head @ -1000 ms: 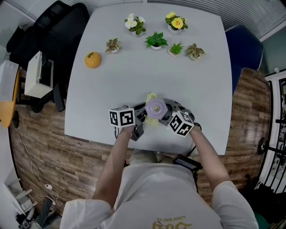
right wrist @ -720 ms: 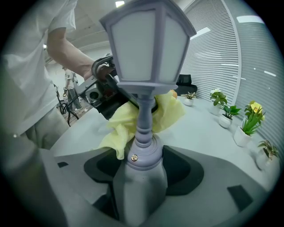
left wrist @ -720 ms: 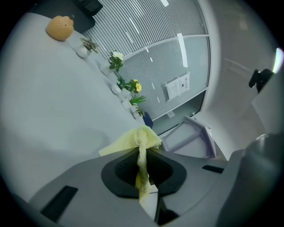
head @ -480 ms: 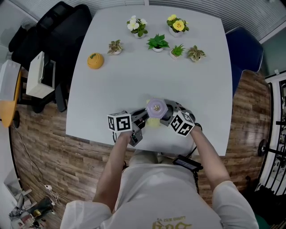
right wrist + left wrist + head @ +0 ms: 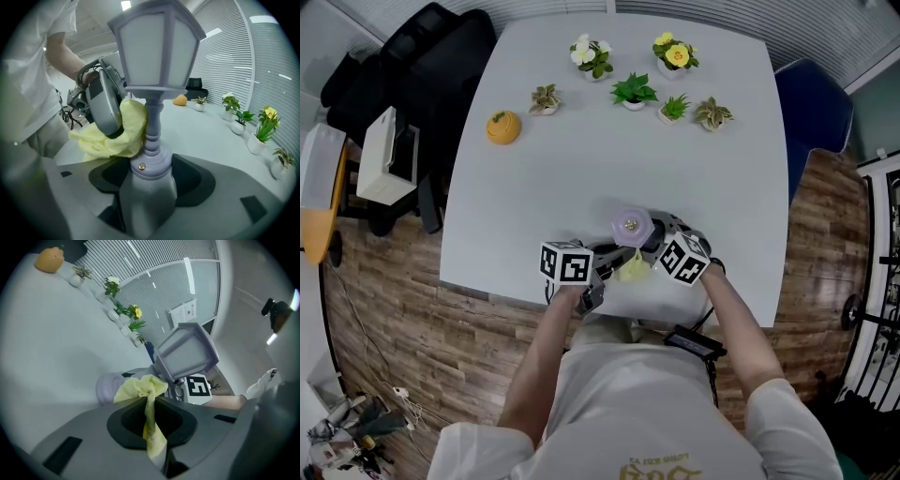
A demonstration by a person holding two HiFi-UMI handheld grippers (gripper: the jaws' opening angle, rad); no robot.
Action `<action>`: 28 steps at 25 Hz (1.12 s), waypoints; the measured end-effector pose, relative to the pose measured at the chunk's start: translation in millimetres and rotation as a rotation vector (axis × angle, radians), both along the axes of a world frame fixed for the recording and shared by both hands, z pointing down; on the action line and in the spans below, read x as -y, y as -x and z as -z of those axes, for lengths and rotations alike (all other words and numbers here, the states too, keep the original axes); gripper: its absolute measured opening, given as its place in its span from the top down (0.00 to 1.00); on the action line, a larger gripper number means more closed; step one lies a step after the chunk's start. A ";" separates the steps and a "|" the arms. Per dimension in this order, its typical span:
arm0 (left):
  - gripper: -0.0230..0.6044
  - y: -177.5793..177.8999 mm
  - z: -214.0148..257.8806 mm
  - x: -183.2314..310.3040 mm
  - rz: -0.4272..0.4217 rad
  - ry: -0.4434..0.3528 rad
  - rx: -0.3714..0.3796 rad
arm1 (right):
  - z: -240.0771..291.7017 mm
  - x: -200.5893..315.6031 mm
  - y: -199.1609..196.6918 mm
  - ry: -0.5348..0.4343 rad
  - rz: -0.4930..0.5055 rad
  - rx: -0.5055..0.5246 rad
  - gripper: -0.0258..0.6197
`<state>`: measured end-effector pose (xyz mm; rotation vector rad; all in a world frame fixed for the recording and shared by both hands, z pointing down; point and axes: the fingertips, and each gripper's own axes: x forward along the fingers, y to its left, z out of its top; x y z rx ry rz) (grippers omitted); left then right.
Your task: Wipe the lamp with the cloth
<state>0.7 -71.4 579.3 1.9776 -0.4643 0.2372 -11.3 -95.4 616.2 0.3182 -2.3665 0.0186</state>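
Firstly, head view: the lamp (image 5: 630, 225) stands near the front edge of the worktop (image 5: 609, 159), close to the person. The left tongs (image 5: 612, 257) and right tongs (image 5: 649, 246) meet at it from either side. The yellow cloth (image 5: 635, 269) shows just beside the shade. Potted plants (image 5: 634, 91) sit well apart at the far edge, out of the way.

Left gripper view: the tongs are pinched tight on a fold of the cloth. The loose bunch projects forward toward the lamp's post under the shade, likely as a pad for rubbing.

Right gripper view: the tongs are clamped round the lamp's base and hold it upright, probably as a brace so the wiping push does not tip it. The cloth is pressed against the side of the slim post. The wipe looks to be working the stem, and no cloth touches the shade.
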 end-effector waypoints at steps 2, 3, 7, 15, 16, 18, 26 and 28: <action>0.92 -6.8 5.0 -2.0 -0.017 -0.006 -0.012 | 0.2 -0.1 0.1 0.001 -0.001 0.000 0.48; 0.93 -9.5 8.4 -2.4 -0.023 -0.011 -0.023 | 0.2 0.0 0.3 0.003 -0.002 0.000 0.48; 0.93 -19.6 24.4 -3.4 -0.046 -0.045 -0.074 | 0.0 0.8 0.0 0.004 -0.002 -0.001 0.48; 0.93 -16.1 18.4 12.2 0.039 0.007 -0.098 | 1.3 0.8 1.4 0.002 -0.001 0.000 0.48; 0.93 -15.2 16.2 13.9 0.047 0.015 -0.094 | 1.4 0.8 1.3 0.002 -0.001 0.001 0.48; 0.93 -13.8 11.2 15.9 0.051 0.025 -0.075 | 1.3 0.7 0.8 0.001 -0.001 0.000 0.48; 0.93 -14.4 1.1 20.3 0.077 0.101 -0.072 | 0.8 0.5 1.4 -0.005 0.000 0.003 0.48; 0.93 -13.7 -2.6 20.1 0.089 0.123 -0.068 | 1.1 0.2 0.7 -0.006 -0.002 0.003 0.48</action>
